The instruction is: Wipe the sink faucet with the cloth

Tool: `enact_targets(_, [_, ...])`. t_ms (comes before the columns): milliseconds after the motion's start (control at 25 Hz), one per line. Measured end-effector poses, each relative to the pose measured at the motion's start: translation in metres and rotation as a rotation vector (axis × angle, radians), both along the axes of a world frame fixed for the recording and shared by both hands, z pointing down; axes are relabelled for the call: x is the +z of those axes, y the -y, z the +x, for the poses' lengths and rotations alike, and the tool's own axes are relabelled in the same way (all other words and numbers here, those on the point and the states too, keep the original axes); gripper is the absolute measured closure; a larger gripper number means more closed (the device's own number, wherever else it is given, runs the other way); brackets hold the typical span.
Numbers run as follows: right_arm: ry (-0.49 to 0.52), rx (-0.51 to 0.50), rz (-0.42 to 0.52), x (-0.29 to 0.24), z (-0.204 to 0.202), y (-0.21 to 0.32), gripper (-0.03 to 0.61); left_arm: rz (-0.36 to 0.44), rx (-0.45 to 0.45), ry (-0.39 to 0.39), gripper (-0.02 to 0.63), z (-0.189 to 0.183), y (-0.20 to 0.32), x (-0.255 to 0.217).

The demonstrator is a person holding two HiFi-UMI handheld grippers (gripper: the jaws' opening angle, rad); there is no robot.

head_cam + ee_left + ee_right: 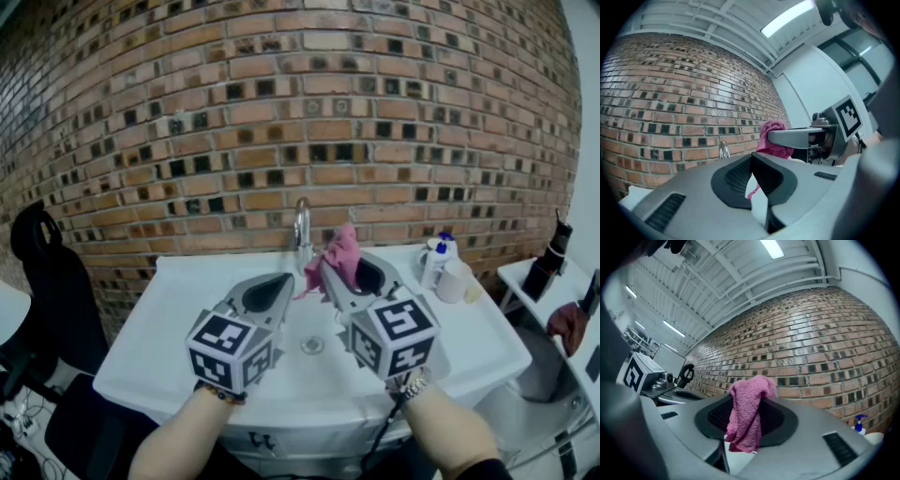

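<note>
Head view: high behind left gripper [279,281] and right gripper [352,264], tilted down onto sink [169,309]. Gripper views: low, close along own jaws, facing brick wall [670,93], slightly upward. All three share wall and cloth [339,253].

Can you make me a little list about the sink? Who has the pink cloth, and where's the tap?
place: white sink under a brick wall
faucet: upright at the sink's back edge
cloth: pink, bunched, hanging just right of the faucet
right hand-held gripper: shut on the cloth
left hand-held gripper: shut, holding nothing
cloth touching faucet: cannot tell
</note>
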State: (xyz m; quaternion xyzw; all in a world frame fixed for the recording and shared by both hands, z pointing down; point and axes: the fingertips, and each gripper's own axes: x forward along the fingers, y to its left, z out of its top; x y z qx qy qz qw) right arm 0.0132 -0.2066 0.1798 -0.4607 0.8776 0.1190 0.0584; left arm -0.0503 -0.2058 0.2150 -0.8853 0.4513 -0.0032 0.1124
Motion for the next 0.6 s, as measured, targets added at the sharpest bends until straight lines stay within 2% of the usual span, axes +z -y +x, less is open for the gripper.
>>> enact_targets(600, [-0.04, -0.042, -0.005, -0.006, -0.022, 0.098, 0.433, -0.036, -0.046, -0.019, 0.611, -0.021, 0.107, -0.001])
